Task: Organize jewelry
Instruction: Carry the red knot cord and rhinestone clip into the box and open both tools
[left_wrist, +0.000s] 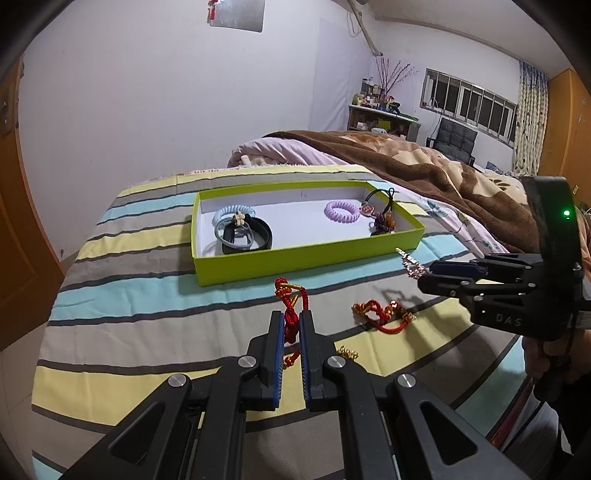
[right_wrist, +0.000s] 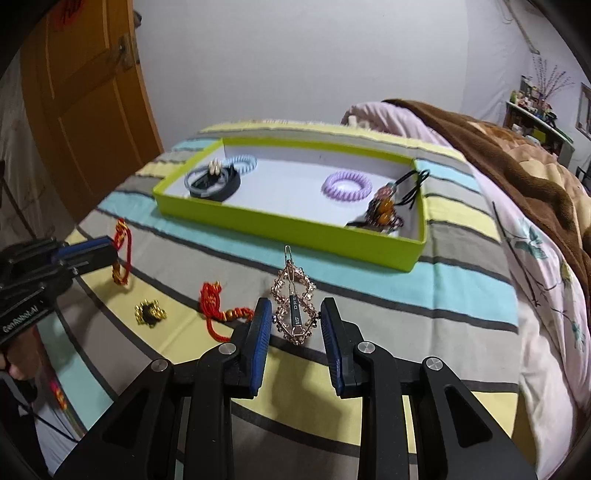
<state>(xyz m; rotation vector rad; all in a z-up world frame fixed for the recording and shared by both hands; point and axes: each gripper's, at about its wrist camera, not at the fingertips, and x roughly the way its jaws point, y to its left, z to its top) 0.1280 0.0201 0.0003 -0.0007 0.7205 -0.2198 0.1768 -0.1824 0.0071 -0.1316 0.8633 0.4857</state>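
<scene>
My left gripper (left_wrist: 291, 318) is shut on a red knotted cord bracelet (left_wrist: 290, 295), which sticks up between its blue pads; the right wrist view shows the same grip (right_wrist: 110, 248) at the left edge. My right gripper (right_wrist: 295, 305) is shut on a rose-gold openwork hair clip (right_wrist: 293, 291), held off the bed. In the left wrist view this gripper (left_wrist: 424, 275) reaches in from the right with the clip (left_wrist: 410, 263) near the tray's front right corner. The lime-green tray (left_wrist: 306, 260) (right_wrist: 295, 230) lies ahead on the striped bedspread.
The tray holds a blue spiral tie (left_wrist: 231, 213), a black bangle (left_wrist: 258, 236), a purple spiral tie (left_wrist: 341, 211) and a beaded charm on black cord (left_wrist: 382, 223). On the bed lie a second red cord bracelet (left_wrist: 380, 314) and a gold bead piece (right_wrist: 149, 313). A brown blanket (left_wrist: 424, 166) is heaped to the right.
</scene>
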